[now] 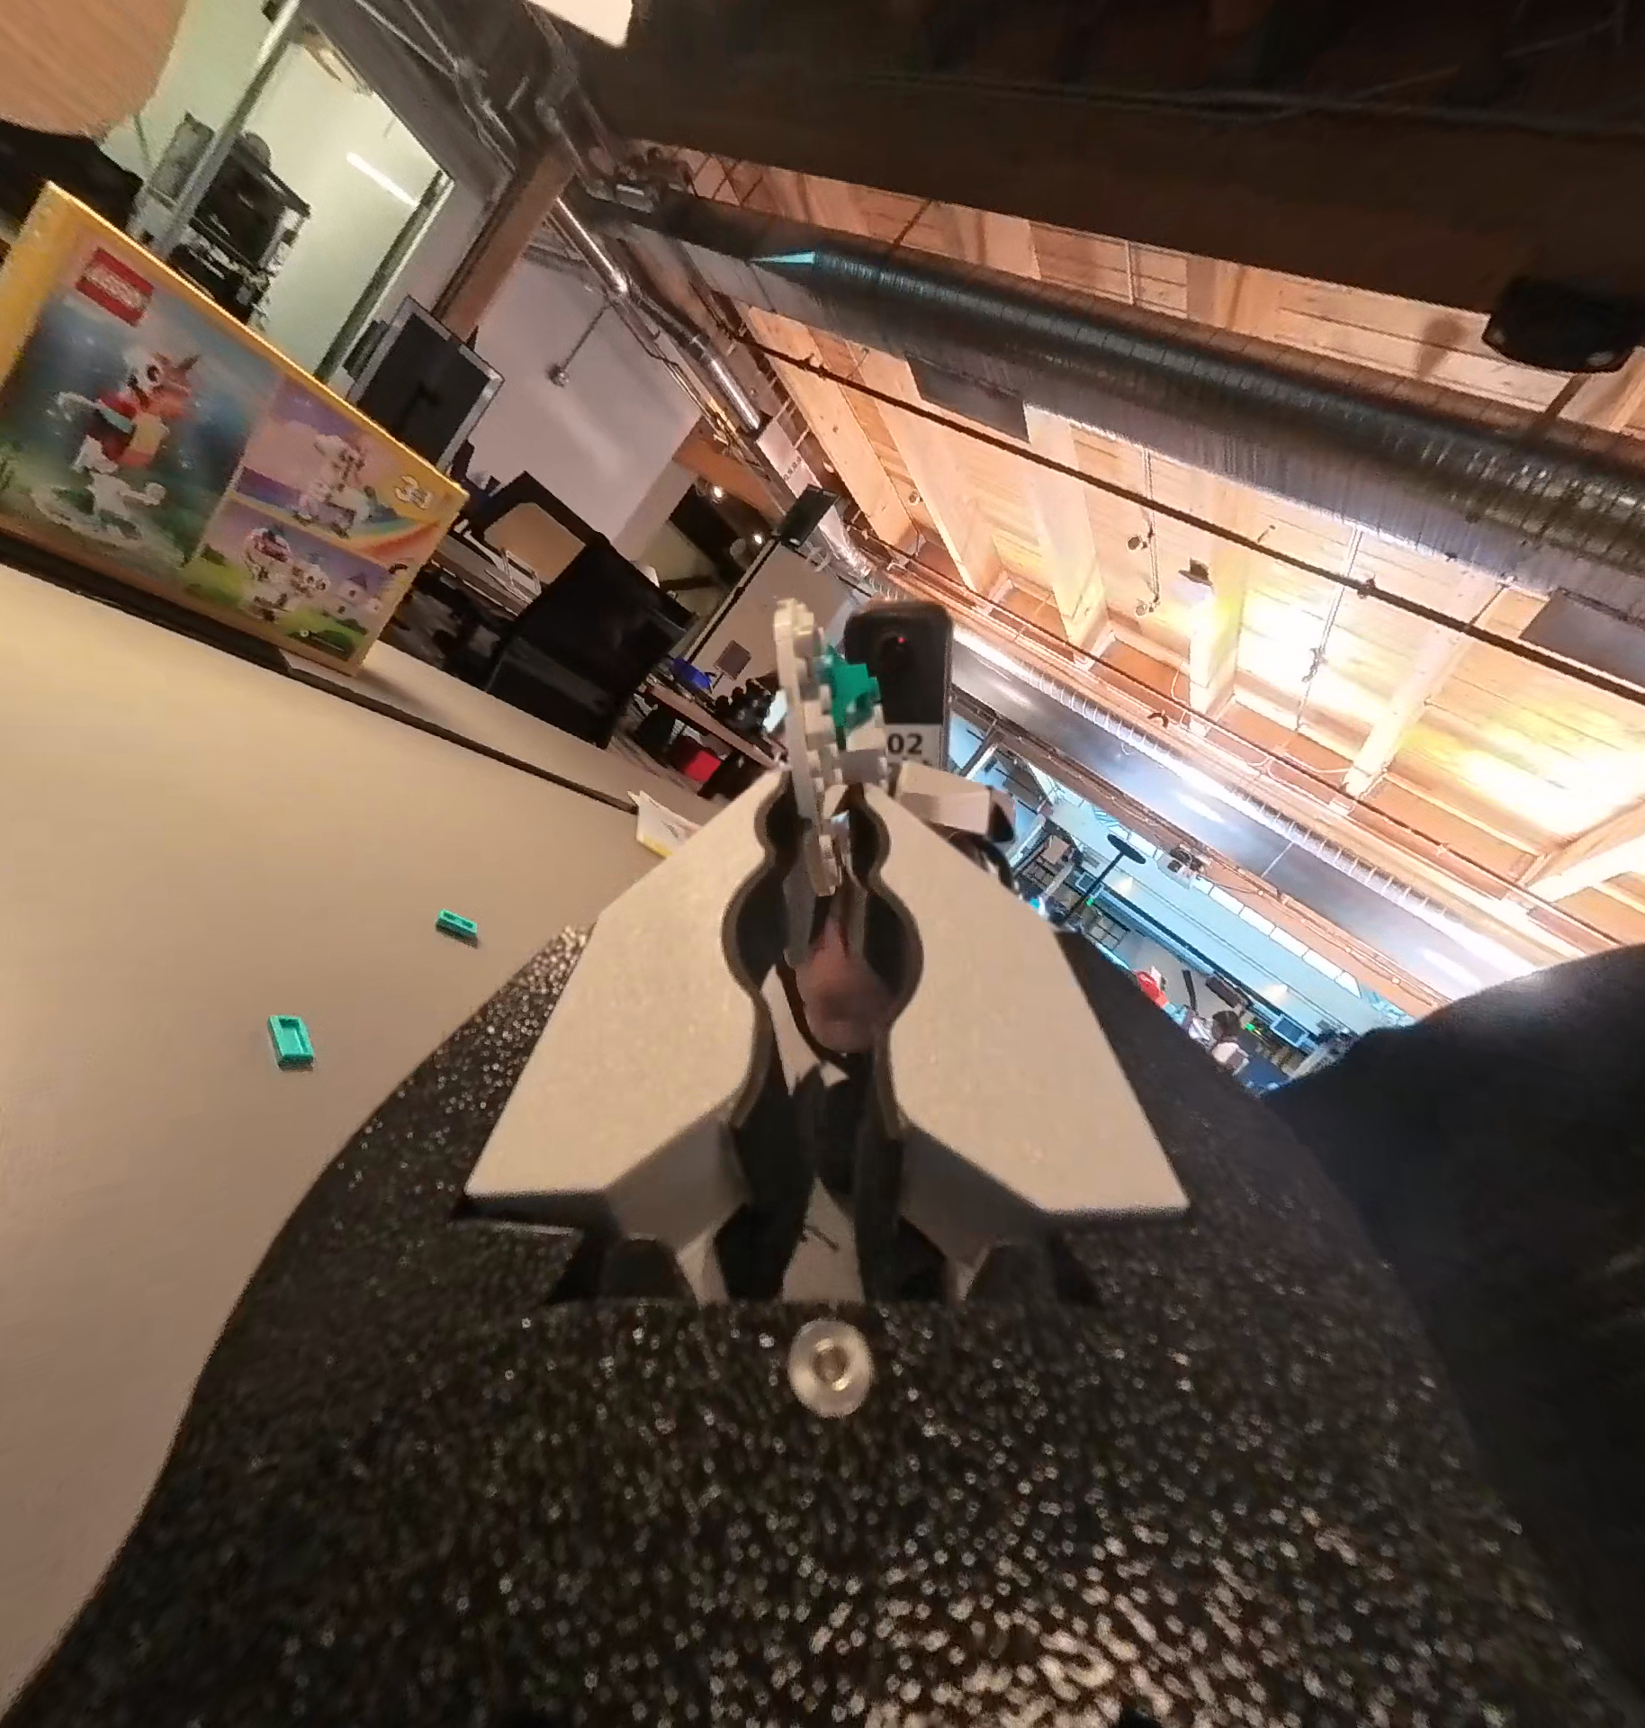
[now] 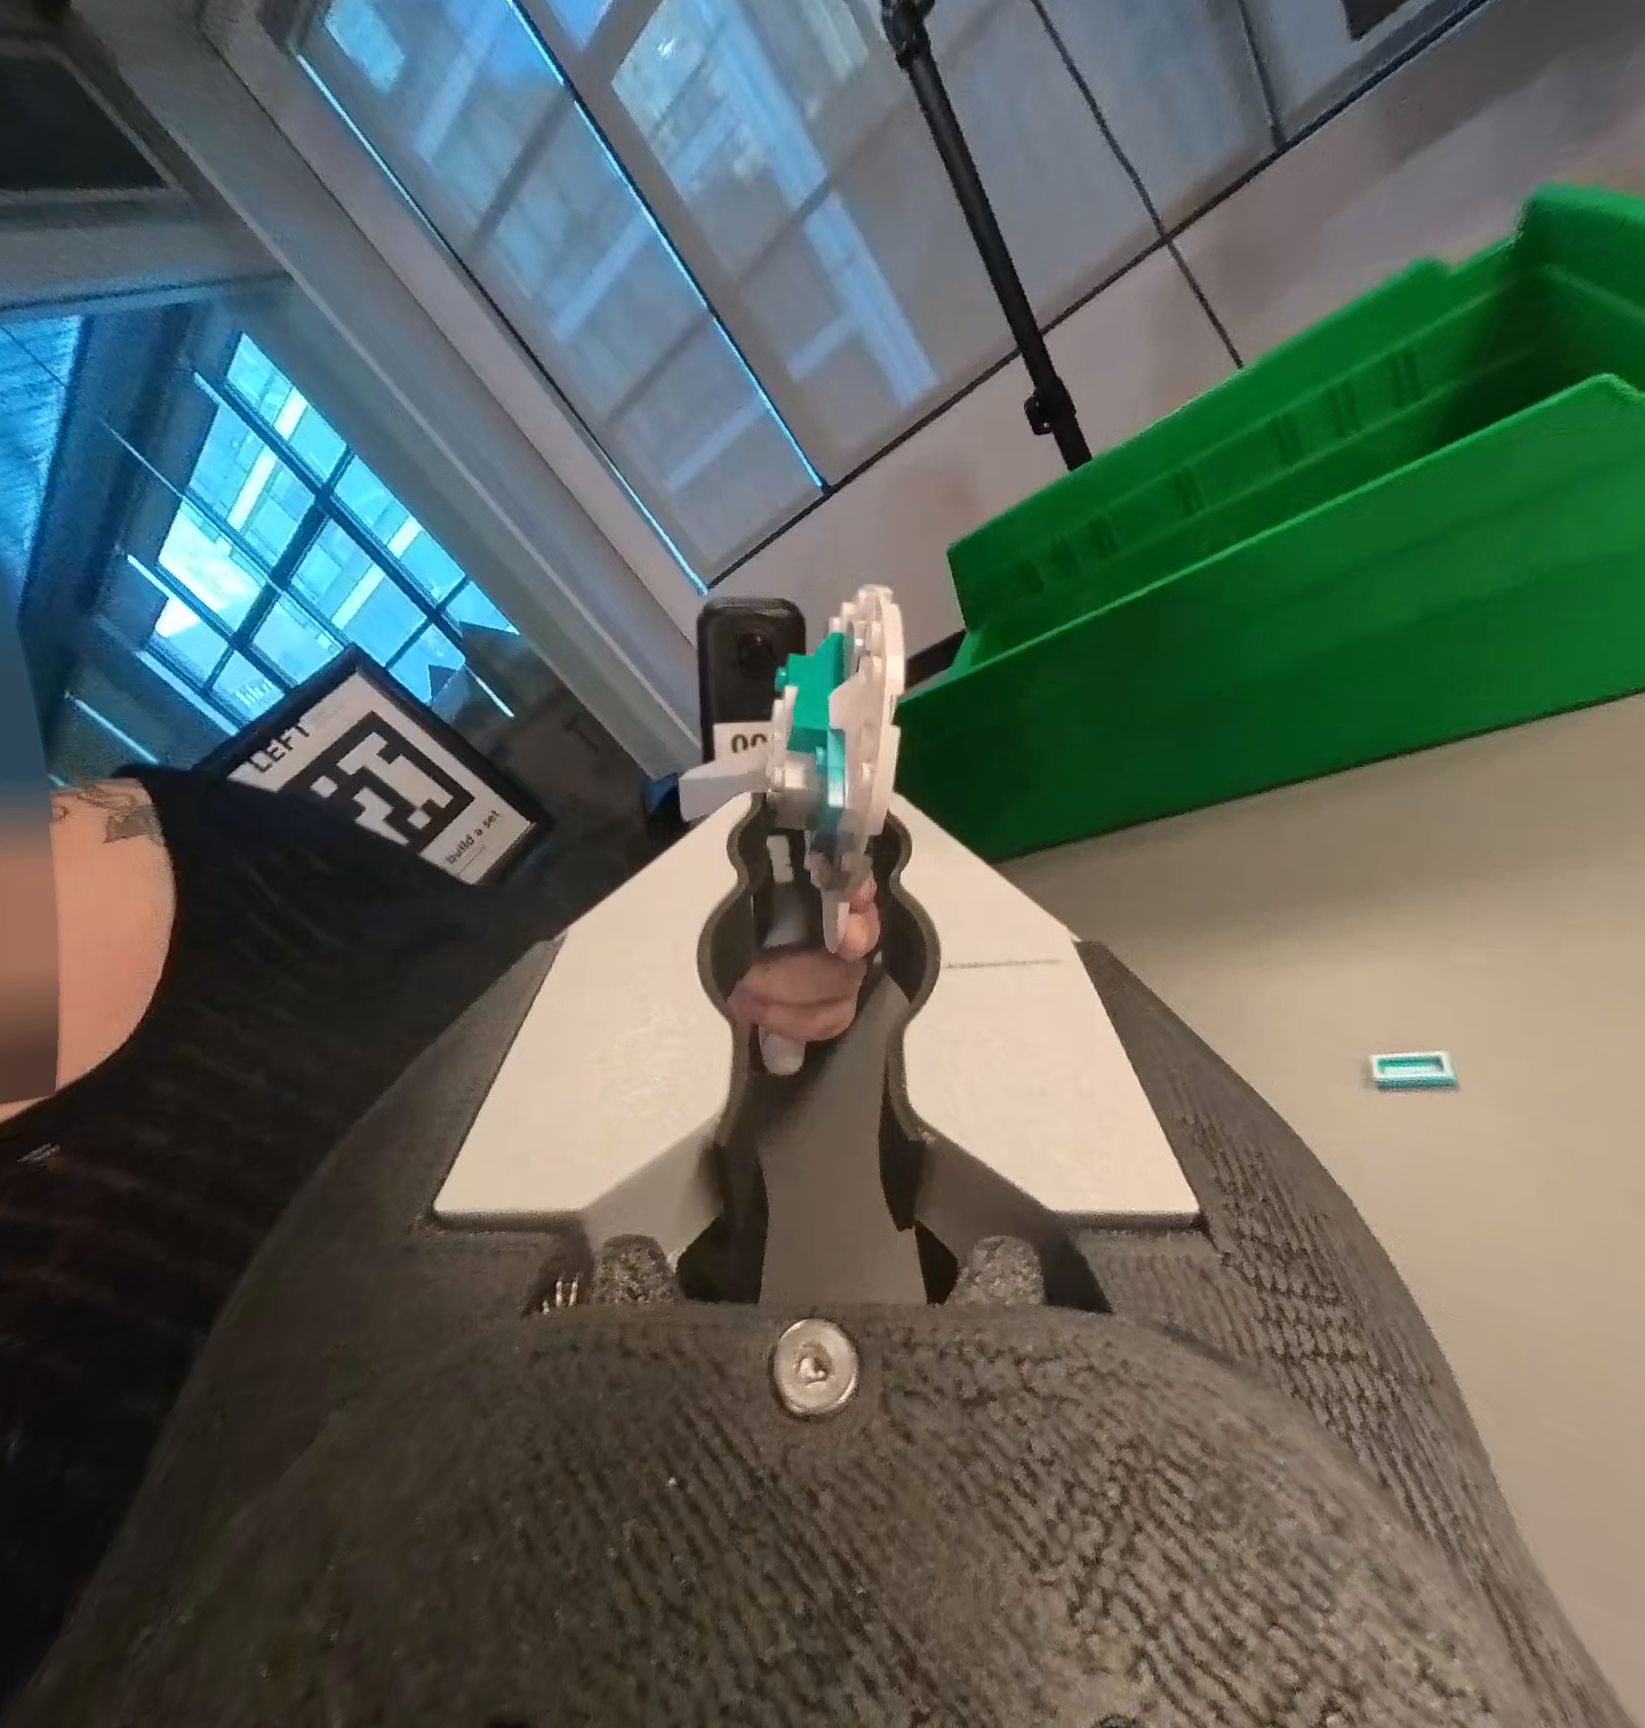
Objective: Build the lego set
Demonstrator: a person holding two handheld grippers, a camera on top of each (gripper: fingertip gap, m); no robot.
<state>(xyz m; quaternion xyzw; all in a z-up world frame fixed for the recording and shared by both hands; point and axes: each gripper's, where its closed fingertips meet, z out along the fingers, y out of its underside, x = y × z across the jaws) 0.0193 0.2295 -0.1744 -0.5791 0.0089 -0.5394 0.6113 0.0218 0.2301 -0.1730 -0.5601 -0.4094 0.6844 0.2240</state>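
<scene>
A white round lego plate with teal pieces on it (image 1: pixel 805 692) is held up off the table, edge-on to both cameras. My left gripper (image 1: pixel 823 795) is shut on its lower edge. My right gripper (image 2: pixel 819 823) is shut on the same white and teal assembly (image 2: pixel 856 711) from the opposite side. The other gripper's grey fingertips show just beside the assembly in the left wrist view (image 1: pixel 931 795) and in the right wrist view (image 2: pixel 716 785). The teal part (image 2: pixel 814 692) faces left in the right wrist view. A person's fingers show through the gap behind the jaws.
Two loose teal tiles (image 1: pixel 290 1040) (image 1: pixel 456 924) lie on the beige table; one teal tile (image 2: pixel 1412 1069) shows at right. The lego box (image 1: pixel 183 449) stands at far left. A green bin (image 2: pixel 1314 580) sits at the table's back right. A black sleeve (image 2: pixel 239 982) is at left. My two grippers' fingertips are within a few centimetres of each other.
</scene>
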